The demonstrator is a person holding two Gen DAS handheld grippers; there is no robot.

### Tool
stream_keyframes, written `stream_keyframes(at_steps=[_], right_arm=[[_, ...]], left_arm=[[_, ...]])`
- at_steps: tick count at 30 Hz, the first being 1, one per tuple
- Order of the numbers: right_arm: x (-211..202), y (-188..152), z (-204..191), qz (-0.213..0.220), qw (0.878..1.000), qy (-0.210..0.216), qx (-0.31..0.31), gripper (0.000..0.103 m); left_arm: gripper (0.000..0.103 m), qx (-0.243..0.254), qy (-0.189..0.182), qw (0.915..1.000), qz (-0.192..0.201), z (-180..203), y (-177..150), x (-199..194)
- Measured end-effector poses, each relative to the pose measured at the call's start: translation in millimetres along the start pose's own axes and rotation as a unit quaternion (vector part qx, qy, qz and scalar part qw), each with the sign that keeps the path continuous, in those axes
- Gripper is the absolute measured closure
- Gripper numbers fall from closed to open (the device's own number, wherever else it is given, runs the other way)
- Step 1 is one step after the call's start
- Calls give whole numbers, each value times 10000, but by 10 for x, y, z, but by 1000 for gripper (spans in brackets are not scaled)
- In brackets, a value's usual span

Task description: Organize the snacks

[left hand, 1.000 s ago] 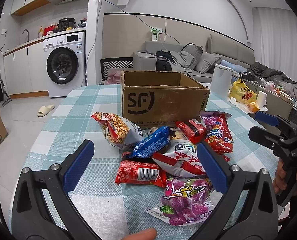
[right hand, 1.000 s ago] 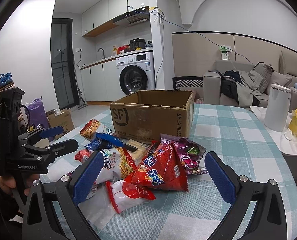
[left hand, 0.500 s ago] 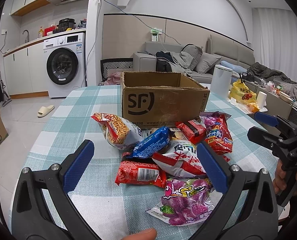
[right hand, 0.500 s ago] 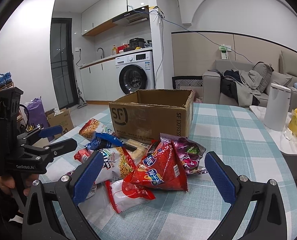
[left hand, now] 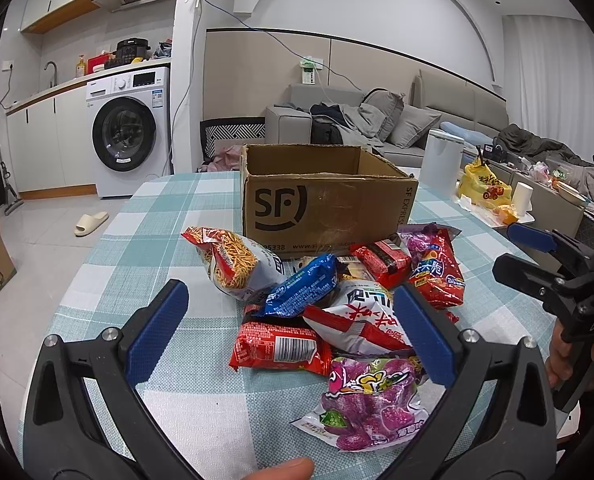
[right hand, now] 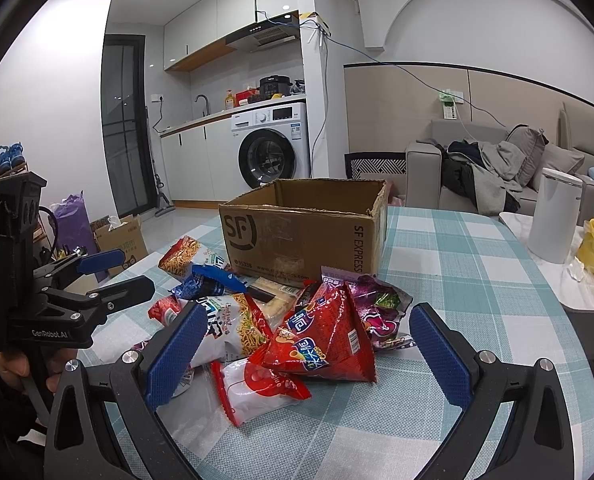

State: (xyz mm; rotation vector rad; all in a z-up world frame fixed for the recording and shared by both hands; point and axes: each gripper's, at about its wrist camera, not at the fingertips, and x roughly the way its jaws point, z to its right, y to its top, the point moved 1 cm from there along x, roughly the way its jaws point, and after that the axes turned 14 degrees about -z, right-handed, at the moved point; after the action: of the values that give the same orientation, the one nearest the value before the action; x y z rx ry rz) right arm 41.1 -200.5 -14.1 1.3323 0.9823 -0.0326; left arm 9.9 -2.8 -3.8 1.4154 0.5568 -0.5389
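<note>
Jaws of the left gripper [left hand: 289,332] and right gripper [right hand: 307,354] are gaping apart, holding nothing, hovering over the snack pile [left hand: 337,304] mid-tabletop before the cardboard box [left hand: 325,208]; better to be pinching one topmost bag's edge.

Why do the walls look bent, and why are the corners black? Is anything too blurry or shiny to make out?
Left wrist view: the fisheye lens bows the walls and blackens the corners; the snacks look sharp, and the purple bag shows mild glare. Right wrist view: the same bending; the box is crisp, ceiling lights are blown out, and the red bag glints.
</note>
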Motion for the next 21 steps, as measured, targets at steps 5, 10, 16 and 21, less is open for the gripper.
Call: stream_keyframes(at_steps=[5, 10, 16, 21], right_arm=[[2, 0, -3, -3, 10000, -2, -2, 0], [2, -1, -3, -7, 10000, -10, 2, 0], [1, -8, -11, -18, 10000, -22, 7, 0], [-1, -10, -10, -22, 10000, -17, 3, 0]], left_arm=[[1, 2, -1, 10000, 7, 2, -2, -1], [1, 9, 2, 10000, 4, 4, -2, 0], [1, 8, 6, 10000, 10, 2, -4, -5], [1, 9, 9, 10000, 13, 8, -5, -4]])
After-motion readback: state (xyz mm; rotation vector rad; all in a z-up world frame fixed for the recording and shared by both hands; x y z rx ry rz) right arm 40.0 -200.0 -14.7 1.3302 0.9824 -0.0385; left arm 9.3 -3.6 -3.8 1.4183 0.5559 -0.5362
